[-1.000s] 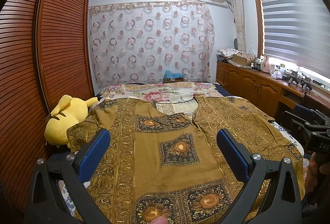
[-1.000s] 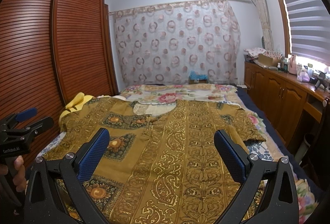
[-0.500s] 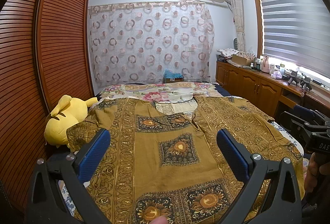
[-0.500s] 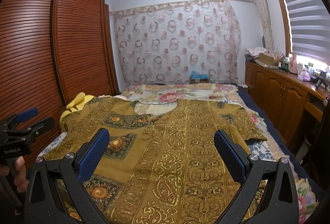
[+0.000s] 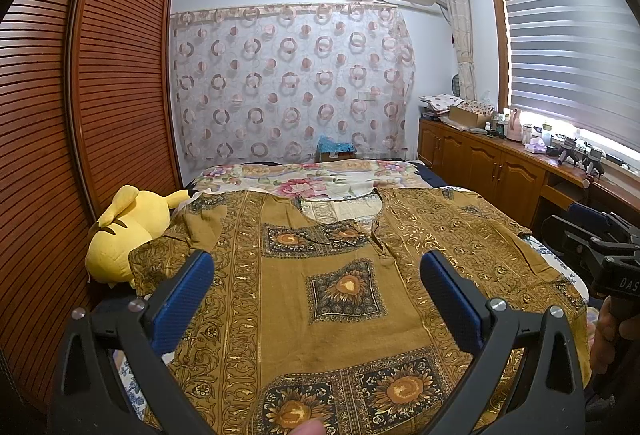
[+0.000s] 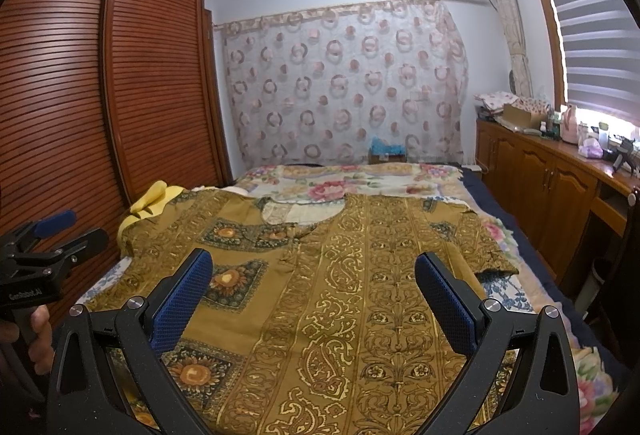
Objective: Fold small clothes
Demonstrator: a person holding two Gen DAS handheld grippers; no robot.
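Both jaws spread wide, left gripper (image 5: pixel 316 291) and right gripper (image 6: pixel 312 287) holding nothing. Gold patterned shirt (image 5: pixel 320 275) lies flat on the floral bed (image 5: pixel 312 175), yellow plush (image 5: pixel 124 231) beside the slatted wardrobe (image 5: pixel 100 95).

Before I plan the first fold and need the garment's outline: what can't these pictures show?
- Shirt bottom hem: cut off by the lower edge and gripper frames, both views.
- Yellow plush toy: mostly hidden behind the sleeve, right wrist view.
- Items on the window counter: too small to identify.
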